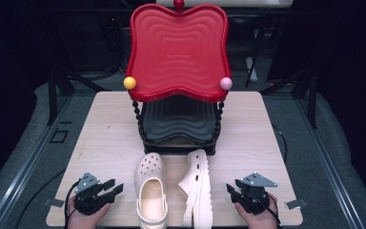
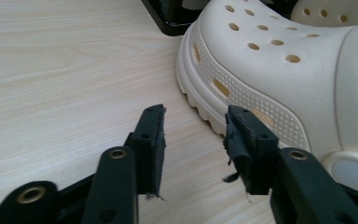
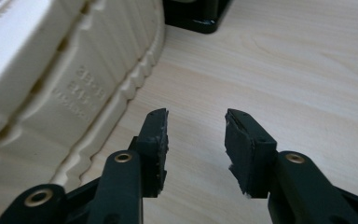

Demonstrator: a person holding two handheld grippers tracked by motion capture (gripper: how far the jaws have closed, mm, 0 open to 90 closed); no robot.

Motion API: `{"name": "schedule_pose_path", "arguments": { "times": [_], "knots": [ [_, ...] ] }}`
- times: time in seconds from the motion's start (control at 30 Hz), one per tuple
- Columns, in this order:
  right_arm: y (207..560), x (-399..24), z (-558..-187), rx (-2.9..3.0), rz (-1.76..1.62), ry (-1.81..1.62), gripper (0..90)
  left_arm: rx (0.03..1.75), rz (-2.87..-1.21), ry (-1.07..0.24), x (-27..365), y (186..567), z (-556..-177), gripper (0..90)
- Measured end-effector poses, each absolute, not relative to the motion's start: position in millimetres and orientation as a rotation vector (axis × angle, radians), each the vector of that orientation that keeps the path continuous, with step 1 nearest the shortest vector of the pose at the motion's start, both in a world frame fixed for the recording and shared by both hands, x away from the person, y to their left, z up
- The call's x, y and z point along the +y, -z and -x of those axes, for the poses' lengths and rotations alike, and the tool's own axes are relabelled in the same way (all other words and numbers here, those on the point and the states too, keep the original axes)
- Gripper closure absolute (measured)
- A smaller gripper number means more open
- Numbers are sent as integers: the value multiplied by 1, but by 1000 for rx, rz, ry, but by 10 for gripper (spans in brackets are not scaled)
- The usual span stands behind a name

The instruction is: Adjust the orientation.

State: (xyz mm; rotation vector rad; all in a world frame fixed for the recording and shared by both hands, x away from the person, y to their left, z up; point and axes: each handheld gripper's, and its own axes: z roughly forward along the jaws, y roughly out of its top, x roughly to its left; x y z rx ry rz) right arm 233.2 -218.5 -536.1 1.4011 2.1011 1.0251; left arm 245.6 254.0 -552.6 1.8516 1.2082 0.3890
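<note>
Showing moulded sole lettering, right gripper view

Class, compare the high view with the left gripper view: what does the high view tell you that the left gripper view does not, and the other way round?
The high view alone takes in the two-tier rack: its red tray on top, the black tray beneath, the other clog tipped on its side, and the right gripper. The left gripper view alone gives the frayed rubber pads and the upright clog's side vents and strap rivet close up. Both share that clog, the wooden table and the open, empty left gripper.
</note>
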Motion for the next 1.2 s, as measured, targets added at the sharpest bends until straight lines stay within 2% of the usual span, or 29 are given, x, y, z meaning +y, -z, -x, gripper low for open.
{"name": "schedule_pose_path", "arguments": {
  "times": [0.27, 0.43, 0.77, 1.07, 1.2],
  "knots": [
    [543, -223, -237, 2103, -1411, -1046, 608, 1132, -1958, -468, 245, 548, -247, 597],
    [549, -225, -242, 2077, -1410, -1044, 599, 1143, -1952, -431, 242, 547, -246, 558],
    [549, -225, -243, 2057, -1429, -1063, 583, 1124, -1889, -363, 235, 529, -235, 576],
    [549, -225, -241, 2040, -1447, -1084, 581, 1067, -1903, -345, 209, 521, -226, 561],
    [548, -226, -239, 2045, -1451, -1074, 581, 1063, -1915, -351, 193, 525, -226, 514]
  ]
}}
